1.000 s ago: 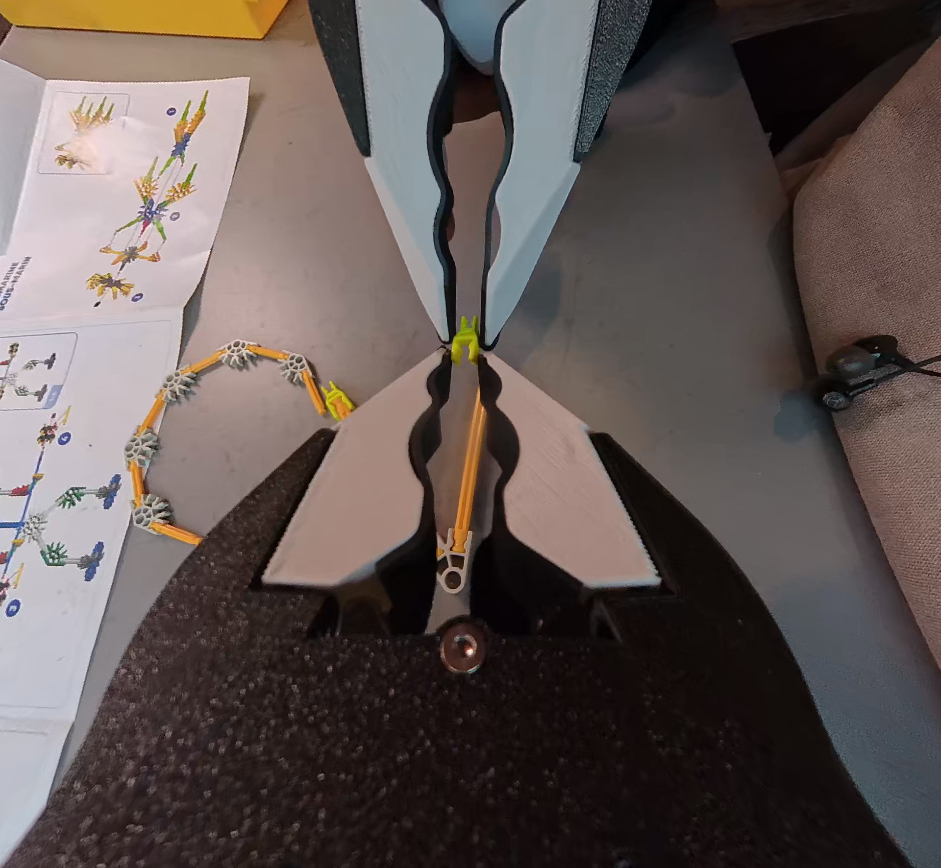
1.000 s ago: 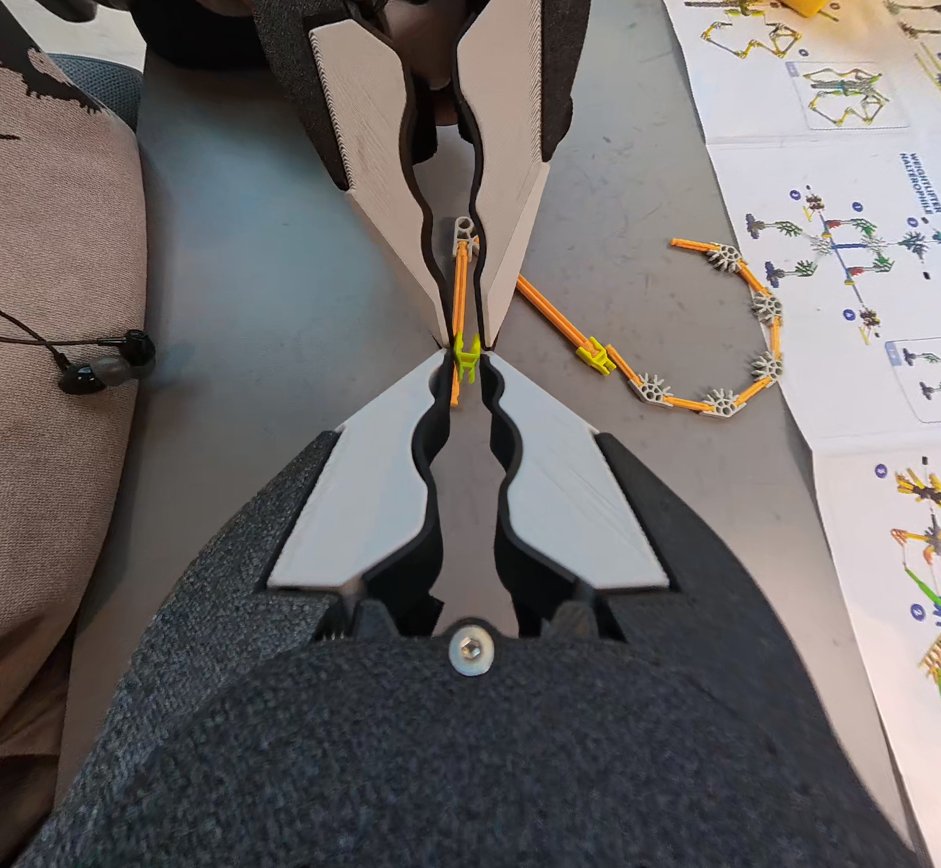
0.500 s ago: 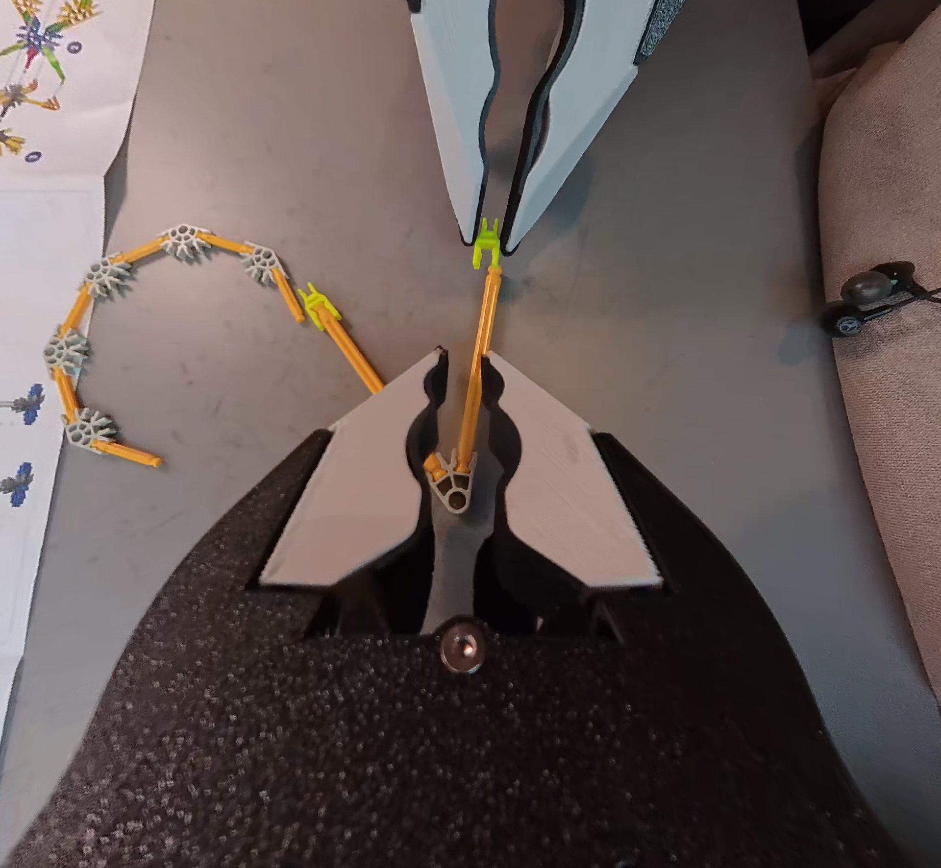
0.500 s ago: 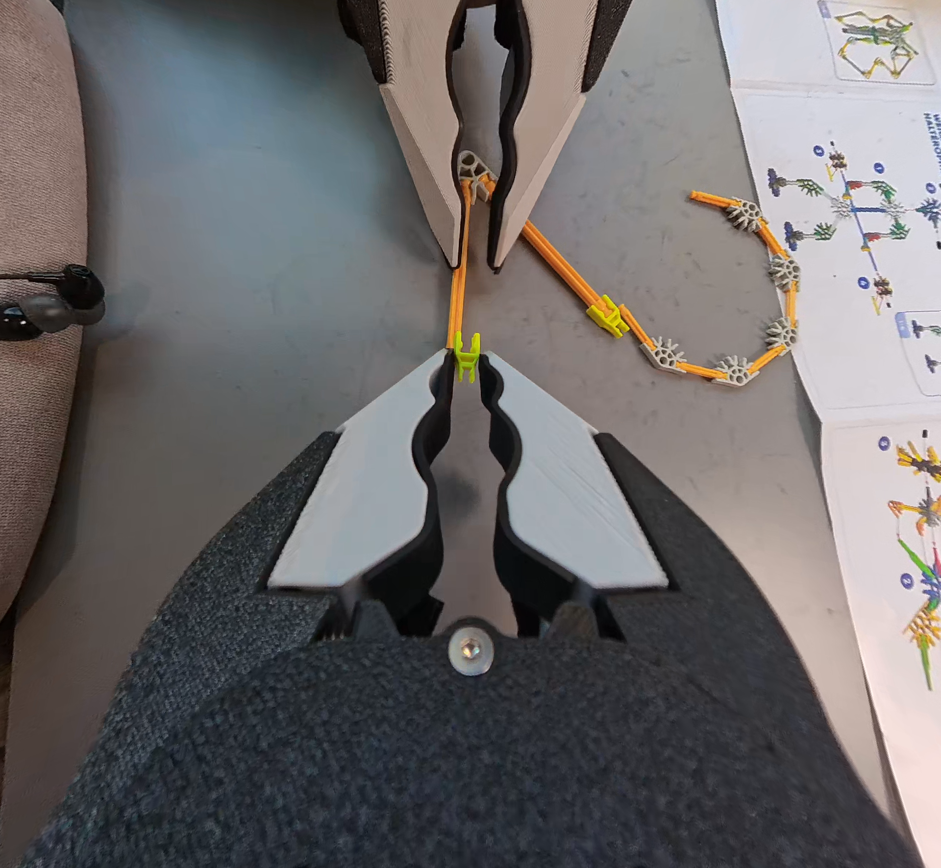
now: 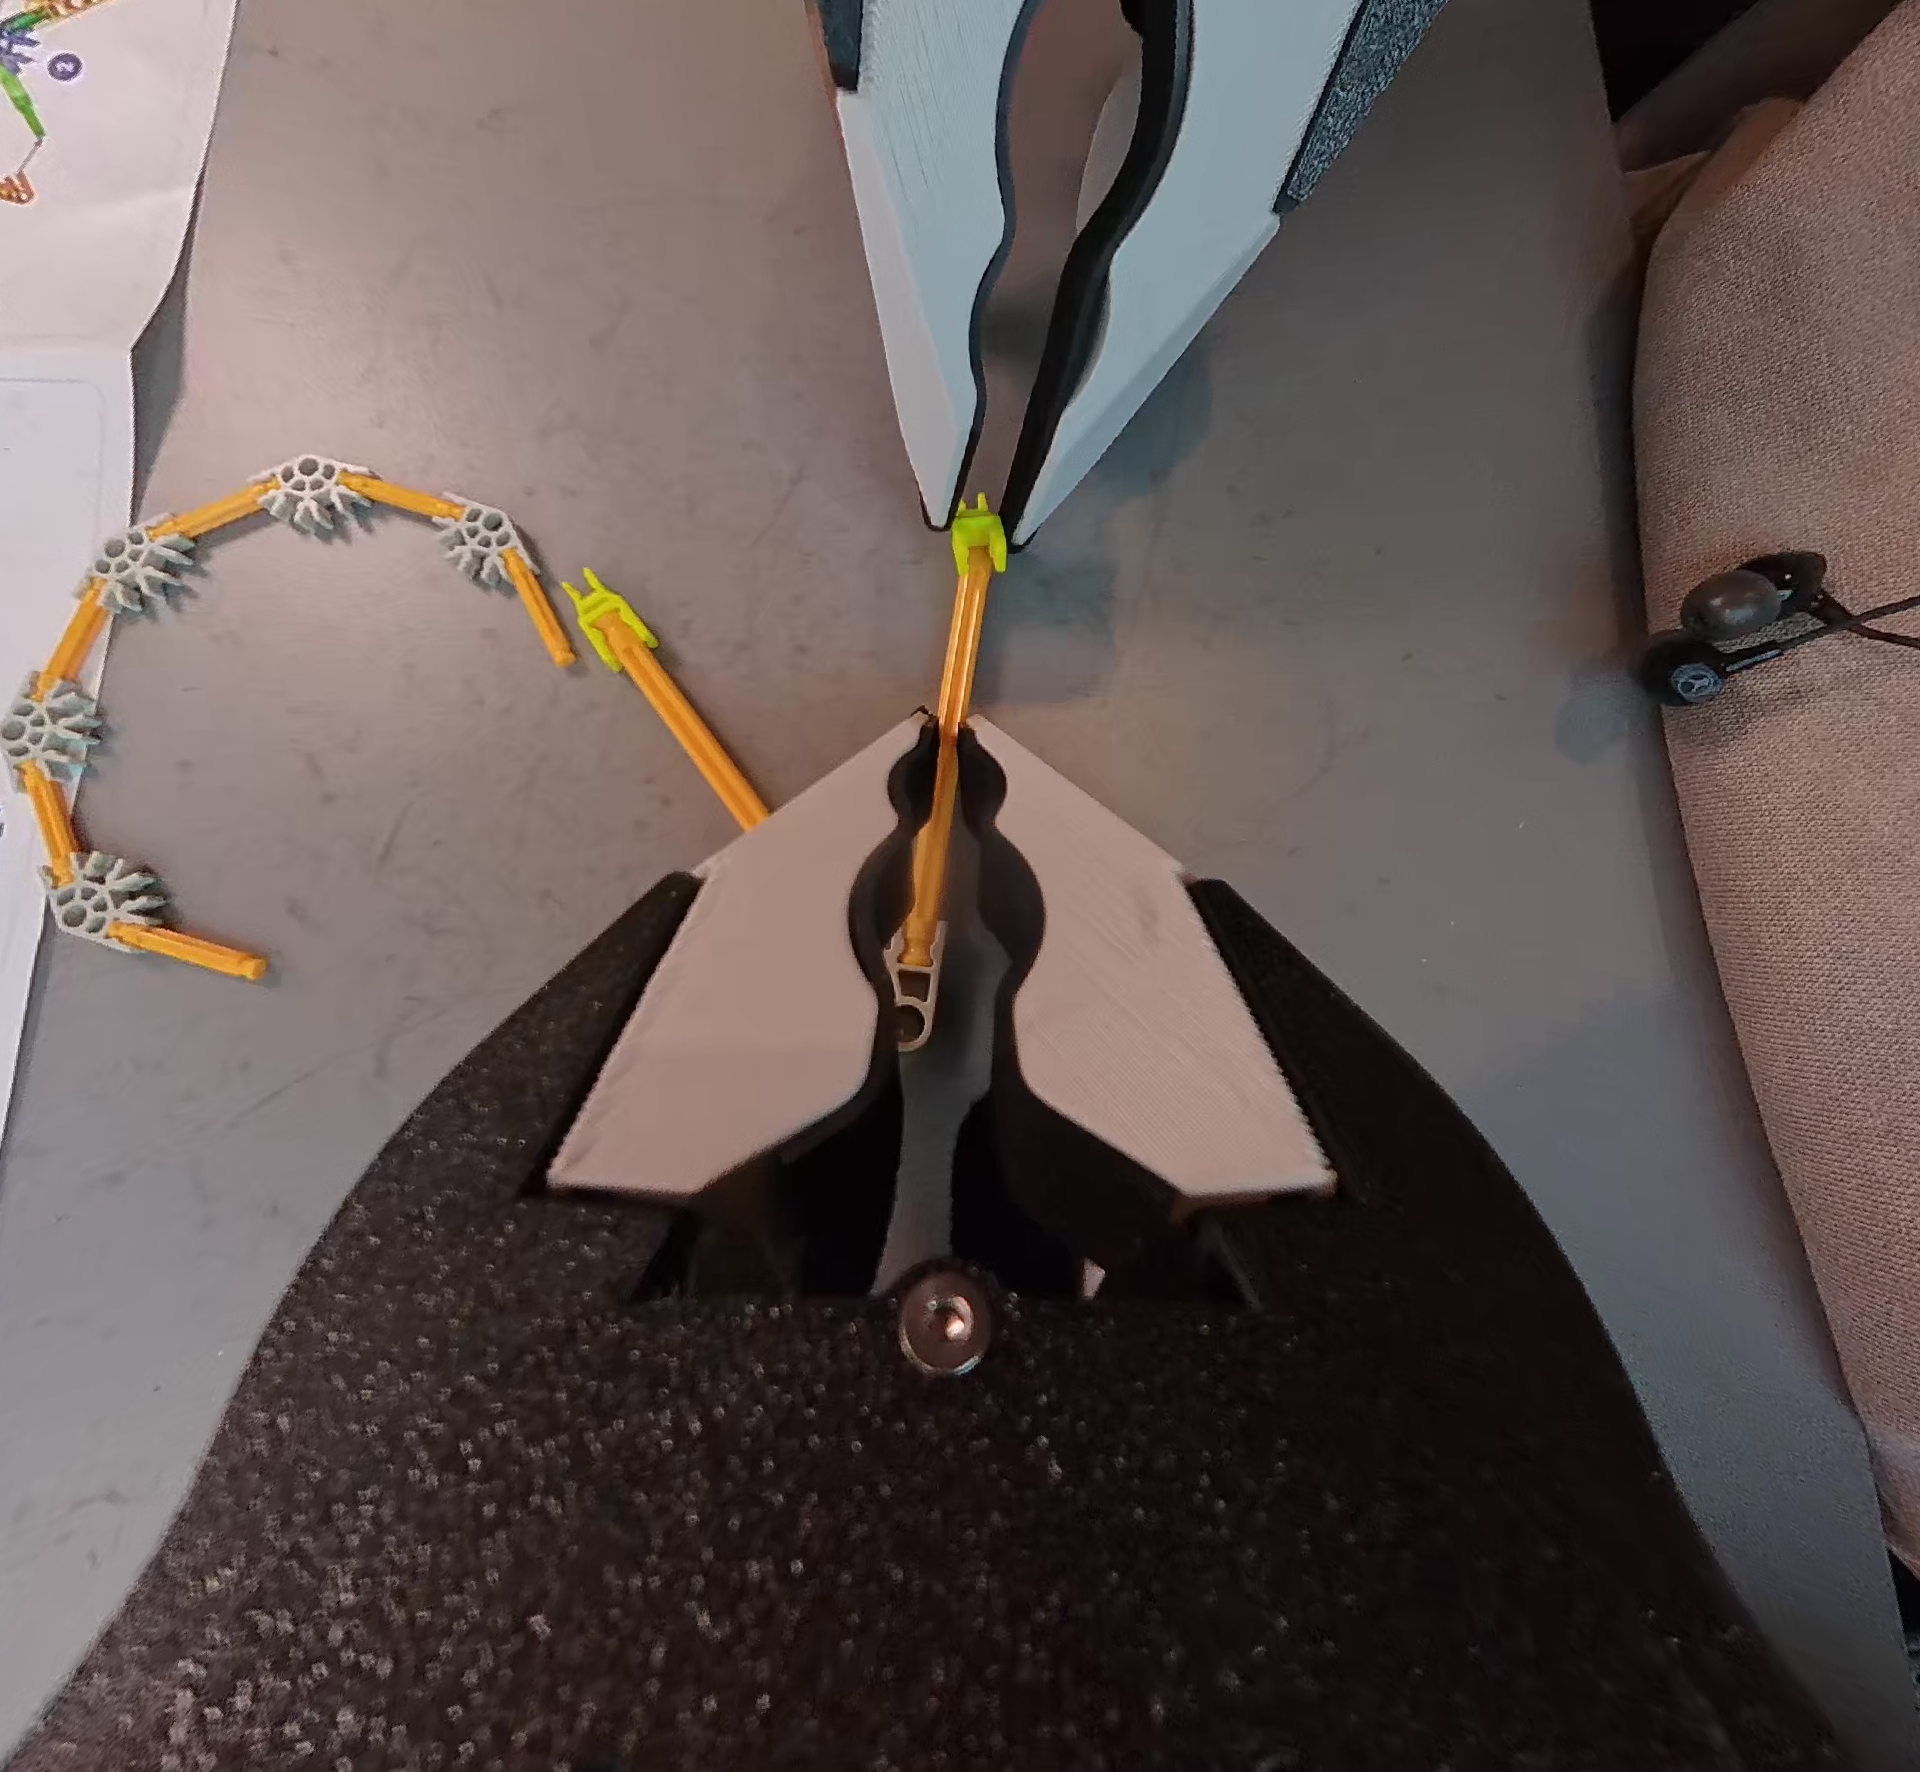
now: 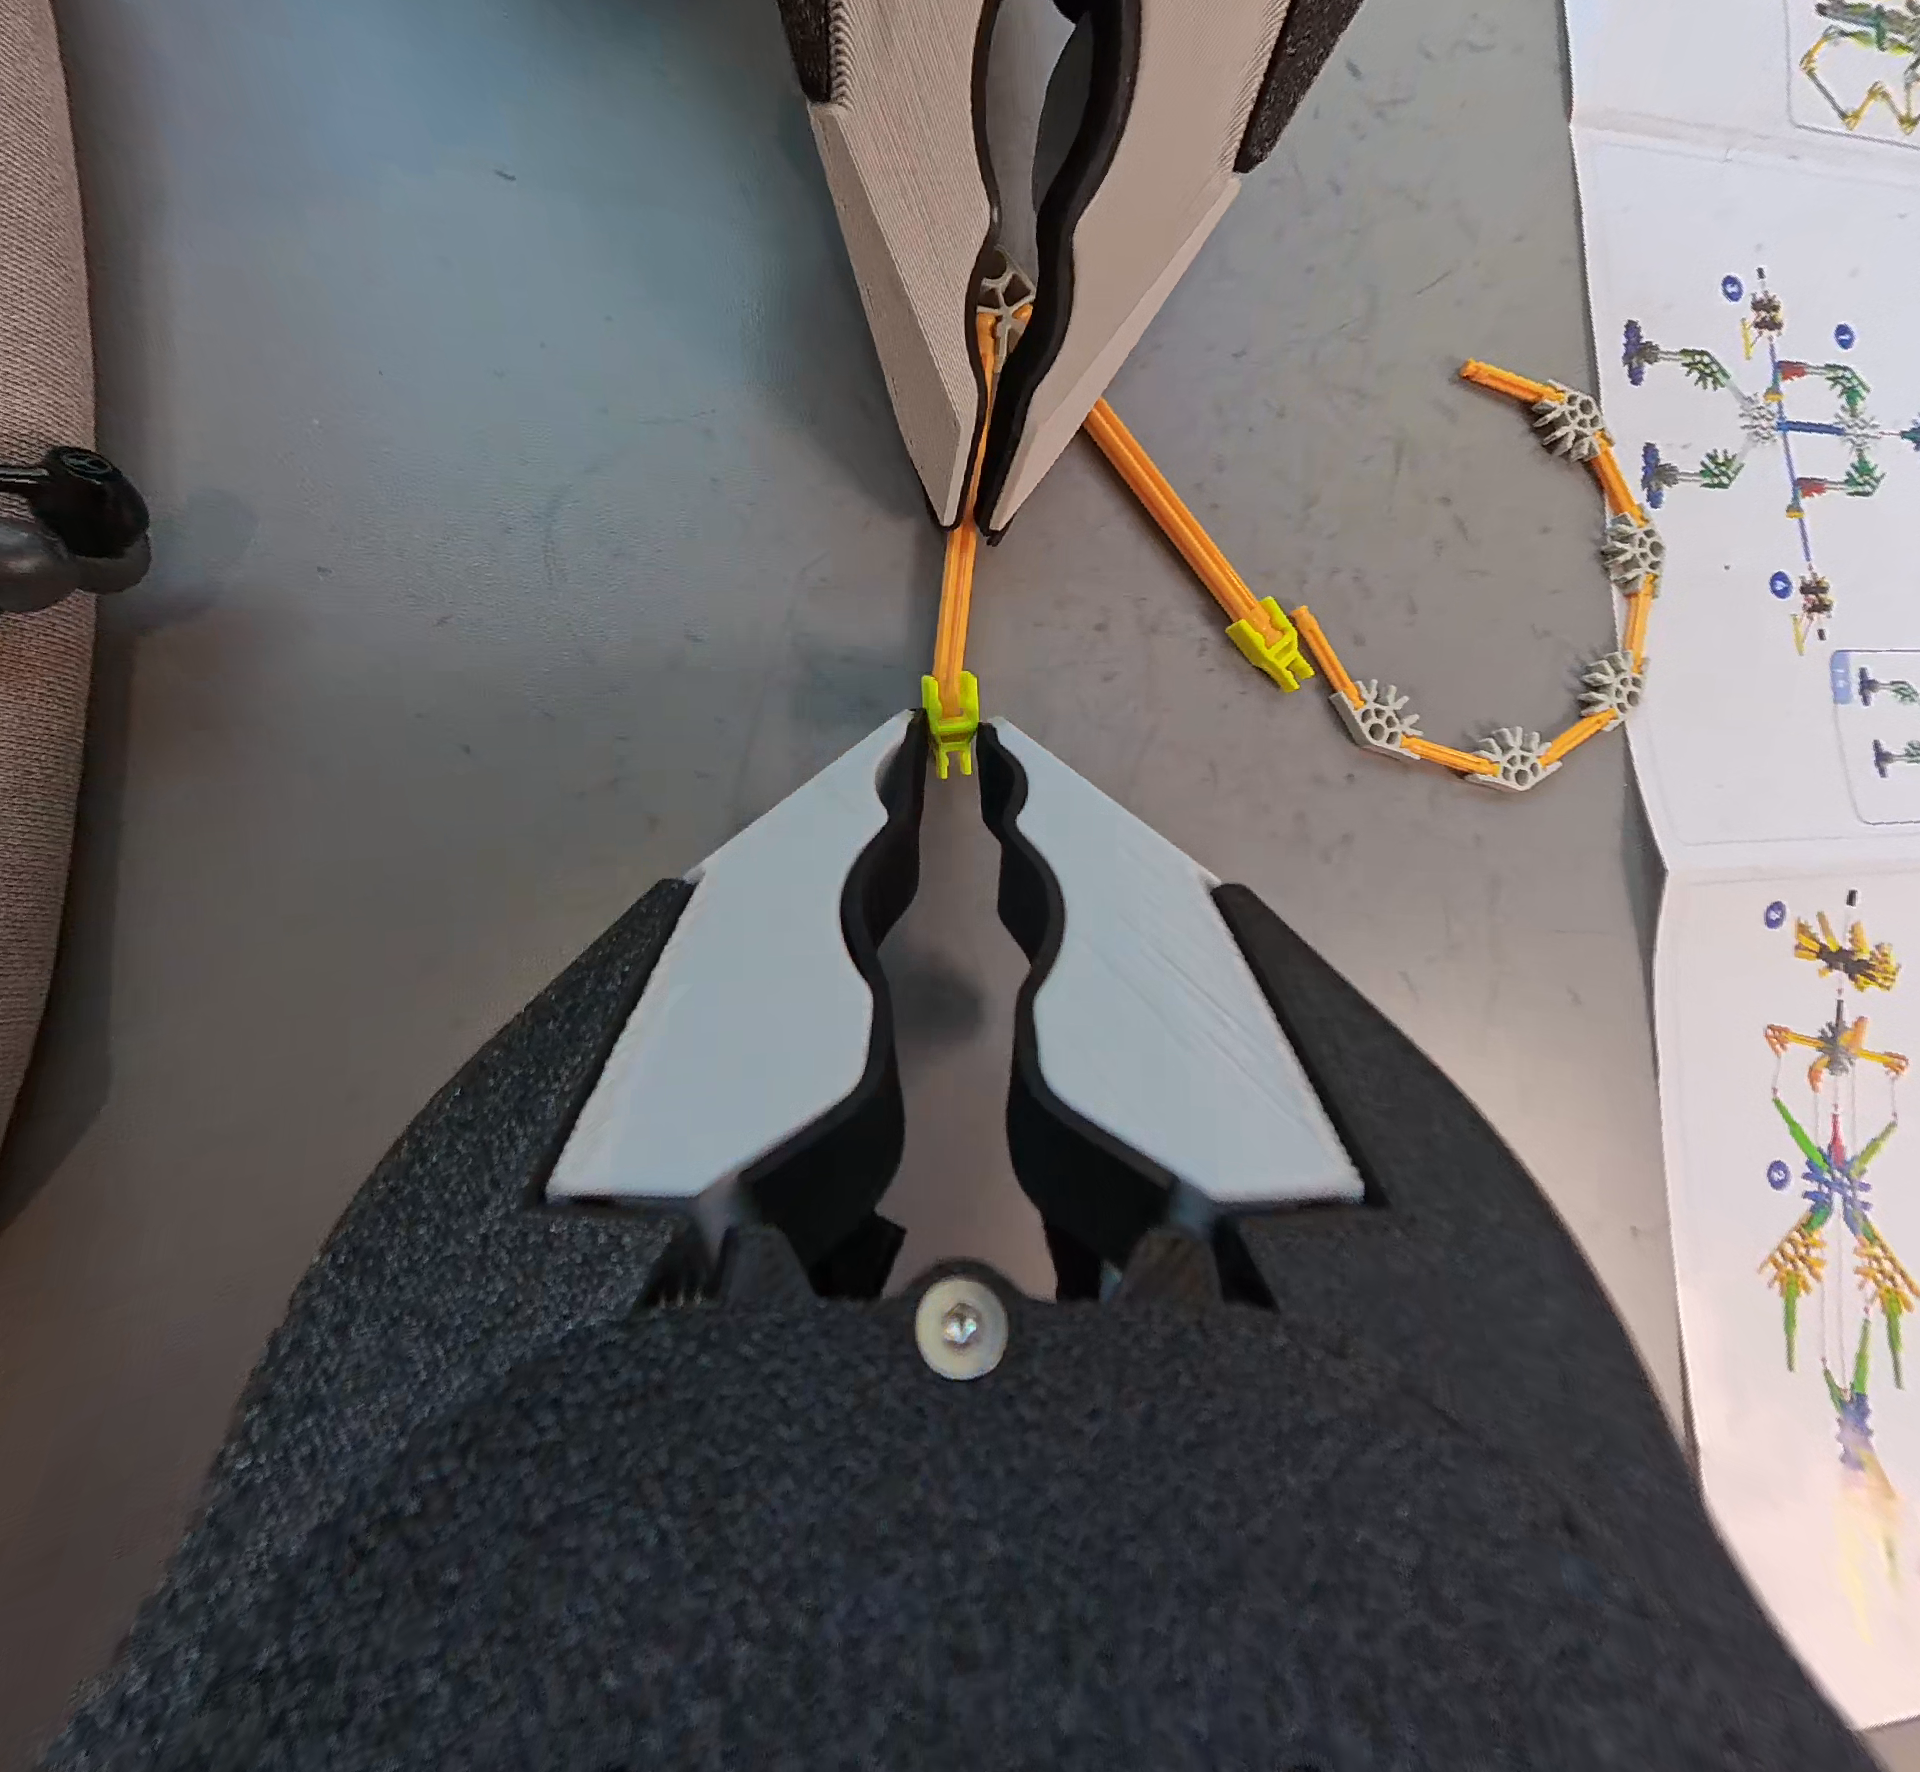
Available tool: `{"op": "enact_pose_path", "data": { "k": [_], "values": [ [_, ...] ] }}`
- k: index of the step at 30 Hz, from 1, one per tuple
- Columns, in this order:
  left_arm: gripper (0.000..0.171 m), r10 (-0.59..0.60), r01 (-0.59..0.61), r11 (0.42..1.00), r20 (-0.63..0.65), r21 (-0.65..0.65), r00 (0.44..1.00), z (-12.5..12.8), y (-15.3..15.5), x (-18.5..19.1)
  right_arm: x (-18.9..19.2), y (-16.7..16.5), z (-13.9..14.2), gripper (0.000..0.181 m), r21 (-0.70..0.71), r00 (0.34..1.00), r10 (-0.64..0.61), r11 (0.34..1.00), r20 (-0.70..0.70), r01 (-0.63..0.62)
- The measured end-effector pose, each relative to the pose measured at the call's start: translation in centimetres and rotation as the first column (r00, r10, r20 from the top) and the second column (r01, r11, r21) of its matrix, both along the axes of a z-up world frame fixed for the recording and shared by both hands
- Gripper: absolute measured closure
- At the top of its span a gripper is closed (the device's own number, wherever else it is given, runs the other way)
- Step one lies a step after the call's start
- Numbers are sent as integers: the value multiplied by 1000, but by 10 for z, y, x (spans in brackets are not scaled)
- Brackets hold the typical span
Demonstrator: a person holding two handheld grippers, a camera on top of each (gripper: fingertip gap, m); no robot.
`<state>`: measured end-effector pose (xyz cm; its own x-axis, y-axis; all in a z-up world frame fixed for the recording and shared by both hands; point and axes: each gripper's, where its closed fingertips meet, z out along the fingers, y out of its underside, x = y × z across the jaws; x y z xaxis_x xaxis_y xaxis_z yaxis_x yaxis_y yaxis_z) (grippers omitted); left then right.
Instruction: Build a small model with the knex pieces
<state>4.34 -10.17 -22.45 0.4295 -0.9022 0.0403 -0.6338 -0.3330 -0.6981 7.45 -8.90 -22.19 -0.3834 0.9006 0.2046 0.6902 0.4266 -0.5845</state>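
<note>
Left wrist view shows the left tongs (image 5: pixel 943 727) at the centre of the frame, closed on an orange rod (image 5: pixel 956 652) that runs between the fingers. A grey connector (image 5: pixel 912 993) sits on the near end of the rod, in the hollow between the fingers. At the far end, a lime-green clip (image 5: pixel 978 534) is pinched by the tips of the right tongs (image 5: pixel 977 517), which reach down from the top of the frame. A second orange rod (image 5: pixel 681 720) with a green clip (image 5: pixel 603 613) lies on the grey table (image 5: pixel 520 216) to the left, its near end hidden under the left tongs. Beyond it, at the left edge, lies a curved chain (image 5: pixel 114 683) of 5 grey connectors and orange rods, its end near but apart from that clip. A printed instruction sheet (image 5: pixel 73 60) fills the upper left corner. At the right, black earbuds (image 5: pixel 1725 626) rest on a beige cushion (image 5: pixel 1787 787).

Right wrist view shows the right tongs (image 6: pixel 951 730) closed on the lime-green clip (image 6: pixel 950 720) at the centre, with the orange rod (image 6: pixel 956 595) leading up into the left tongs (image 6: pixel 968 522). The curved chain (image 6: pixel 1610 559) lies at the right beside the instruction sheet (image 6: pixel 1766 787).
</note>
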Motion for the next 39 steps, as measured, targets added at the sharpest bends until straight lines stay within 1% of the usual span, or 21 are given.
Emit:
{"op": "enact_pose_path", "data": {
  "k": [8,10,13,15,18,21,39],
  "values": [
    [168,3,-3,1000,2,-3,1000,0,0,0,4,2,0,173,17,999,-23,1000,34,23],
    [164,7,-7,1000,-1,0,1000,1,1,-2,5,3,-1,173,13,998,-31,999,48,31],
    [161,5,-5,1000,28,-6,1000,7,0,-2,6,3,-4,173,4,997,-38,999,61,38],
    [161,2,-2,1000,15,-18,1000,5,-1,-4,5,2,-4,173,0,997,-46,999,64,46],
    [163,-7,7,1000,-24,-24,1000,-3,-3,-4,4,3,-4,173,-2,996,-51,999,71,51],
    [166,-3,2,1000,-23,-28,1000,-4,-3,-1,3,3,-3,173,-8,996,-58,998,74,59],
    [166,22,-22,999,-19,-39,1000,-4,-2,2,2,4,-3,173,20,993,-54,998,104,52]
  ]
}}
